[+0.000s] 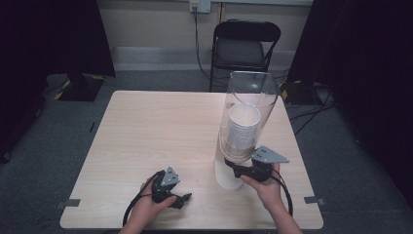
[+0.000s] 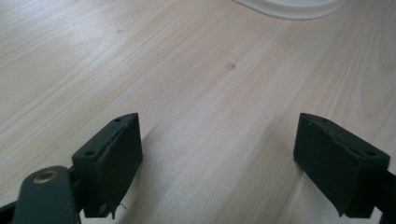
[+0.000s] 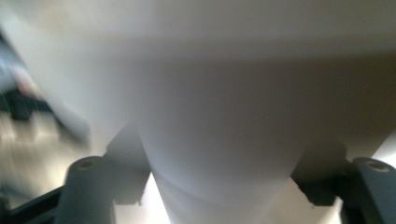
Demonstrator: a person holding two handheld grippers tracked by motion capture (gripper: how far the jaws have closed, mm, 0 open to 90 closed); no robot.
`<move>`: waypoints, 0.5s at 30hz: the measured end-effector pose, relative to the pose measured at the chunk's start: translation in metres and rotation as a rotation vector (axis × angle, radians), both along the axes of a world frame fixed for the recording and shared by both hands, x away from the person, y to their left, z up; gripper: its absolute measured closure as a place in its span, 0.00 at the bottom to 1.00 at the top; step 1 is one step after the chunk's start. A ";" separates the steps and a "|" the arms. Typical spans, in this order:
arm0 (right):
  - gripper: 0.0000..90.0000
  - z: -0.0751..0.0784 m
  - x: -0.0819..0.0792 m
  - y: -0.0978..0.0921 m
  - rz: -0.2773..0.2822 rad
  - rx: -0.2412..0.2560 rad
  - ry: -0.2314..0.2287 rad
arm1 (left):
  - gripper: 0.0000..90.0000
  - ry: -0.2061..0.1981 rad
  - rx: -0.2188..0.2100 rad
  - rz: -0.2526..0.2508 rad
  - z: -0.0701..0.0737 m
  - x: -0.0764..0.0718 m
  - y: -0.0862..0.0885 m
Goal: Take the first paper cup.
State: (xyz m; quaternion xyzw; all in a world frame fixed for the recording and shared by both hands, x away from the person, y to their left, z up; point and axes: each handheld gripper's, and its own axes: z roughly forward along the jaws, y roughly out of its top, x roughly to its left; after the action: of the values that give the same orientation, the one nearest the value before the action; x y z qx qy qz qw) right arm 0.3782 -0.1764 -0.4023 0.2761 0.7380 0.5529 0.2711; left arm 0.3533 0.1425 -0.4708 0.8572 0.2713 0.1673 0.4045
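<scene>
So the thing being worked here is a cup dispenser (image 1: pixel 242 127): a tall clear tube standing on a white base, with a stack of paper cups (image 1: pixel 240 131) inside it. It sits on the right half of the table (image 1: pixel 146 131), toward the near edge, just in front of the person's right hand.

The right gripper (image 1: pixel 233 168) is at the bottom of the tube, where the clear part meets the white base. In the right gripper view its 2 jaws sit on either side of a white rounded body (image 3: pixel 215 140) and look pressed against it, so I'd say it's pinching the lowest cup or the base collar (too blurry and close to tell which). Grabbing low makes sense to me, since that's where cups come out.

The left gripper (image 1: pixel 181 197) is parked low over the table, well apart from the dispenser, jaws spread wide with bare wood between them. Probably just waiting.

Orientation: the dispenser's long axis is vertical, open mouth pointing straight up, cups stacked mouth-up along that same axis.
</scene>
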 end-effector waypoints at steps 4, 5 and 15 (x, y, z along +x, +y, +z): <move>0.39 -0.023 0.001 -0.005 0.002 -0.055 0.111 | 0.17 0.002 0.000 0.001 0.000 0.000 0.000; 0.37 -0.012 -0.001 -0.006 0.004 -0.050 0.088 | 0.17 0.004 -0.002 -0.002 0.000 0.000 0.000; 0.35 -0.019 -0.001 -0.010 0.007 -0.098 0.108 | 0.17 0.003 0.016 0.000 0.001 0.000 0.000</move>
State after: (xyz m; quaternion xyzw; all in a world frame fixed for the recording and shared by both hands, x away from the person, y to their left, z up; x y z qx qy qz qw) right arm 0.3774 -0.1866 -0.4212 0.2894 0.7786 0.5014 0.2422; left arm 0.3537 0.1429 -0.4696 0.8607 0.2705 0.1679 0.3973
